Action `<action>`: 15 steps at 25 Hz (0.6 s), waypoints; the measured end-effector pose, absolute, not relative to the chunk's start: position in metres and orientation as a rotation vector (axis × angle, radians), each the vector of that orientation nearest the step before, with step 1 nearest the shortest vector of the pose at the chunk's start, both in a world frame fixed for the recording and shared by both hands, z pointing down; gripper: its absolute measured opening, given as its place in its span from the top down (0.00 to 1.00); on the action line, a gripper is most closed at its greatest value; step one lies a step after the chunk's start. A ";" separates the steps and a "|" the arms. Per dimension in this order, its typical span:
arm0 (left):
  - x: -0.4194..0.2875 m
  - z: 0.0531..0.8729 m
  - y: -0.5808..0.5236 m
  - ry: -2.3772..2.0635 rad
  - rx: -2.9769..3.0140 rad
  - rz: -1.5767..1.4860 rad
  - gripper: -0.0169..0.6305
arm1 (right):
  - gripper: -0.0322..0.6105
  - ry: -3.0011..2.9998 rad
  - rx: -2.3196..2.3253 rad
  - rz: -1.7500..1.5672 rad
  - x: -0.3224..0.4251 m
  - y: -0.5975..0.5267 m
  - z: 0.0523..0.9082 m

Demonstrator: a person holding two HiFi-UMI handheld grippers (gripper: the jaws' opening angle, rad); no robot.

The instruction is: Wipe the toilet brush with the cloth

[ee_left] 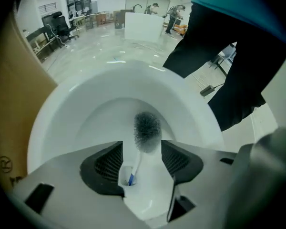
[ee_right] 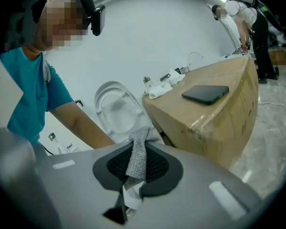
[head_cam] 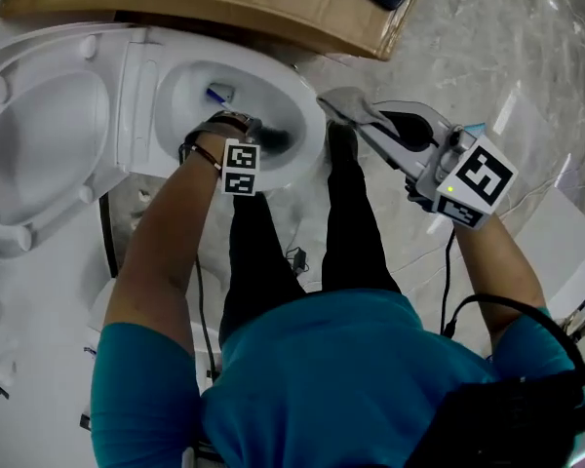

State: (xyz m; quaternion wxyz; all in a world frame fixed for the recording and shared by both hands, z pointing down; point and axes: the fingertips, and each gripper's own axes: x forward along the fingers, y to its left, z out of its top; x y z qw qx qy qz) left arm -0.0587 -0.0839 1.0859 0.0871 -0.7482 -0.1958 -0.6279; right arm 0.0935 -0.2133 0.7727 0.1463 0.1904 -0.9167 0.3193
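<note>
The toilet brush (ee_left: 147, 131), with a dark bristle head and a white handle ending in blue, lies down in the white toilet bowl (ee_left: 86, 89). My left gripper (ee_left: 142, 154) points steeply down over it, jaws apart, the handle showing in the gap without the pads pressing on it. In the head view the left gripper (head_cam: 256, 131) is inside the bowl (head_cam: 307, 96), with the brush's blue end (head_cam: 217, 93) beyond it. To the right of the bowl, my right gripper (head_cam: 366, 123) is shut on a grey knitted cloth (head_cam: 346, 105). The cloth (ee_right: 138, 156) hangs pinched between the right gripper's (ee_right: 136, 163) pads.
The toilet lid (head_cam: 39, 135) stands raised at the left. A cardboard box (head_cam: 273, 8) with a dark phone (ee_right: 205, 93) on top sits just behind the bowl. The person's dark-trousered legs (head_cam: 346, 222) stand before the bowl, and cables (head_cam: 297, 259) lie on the marbled floor.
</note>
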 end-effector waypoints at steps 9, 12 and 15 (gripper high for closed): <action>-0.045 1.170 -0.053 -0.615 -2.214 -1.984 0.50 | 0.92 -2.589 0.593 1.007 0.116 -0.192 0.819; -0.040 1.189 -0.063 -0.504 -2.239 -2.044 0.46 | 0.91 -2.568 0.604 1.023 0.125 -0.185 0.829; -0.041 1.204 -0.068 -0.460 -2.222 -2.086 0.46 | 0.91 -2.550 0.621 1.045 0.133 -0.179 0.836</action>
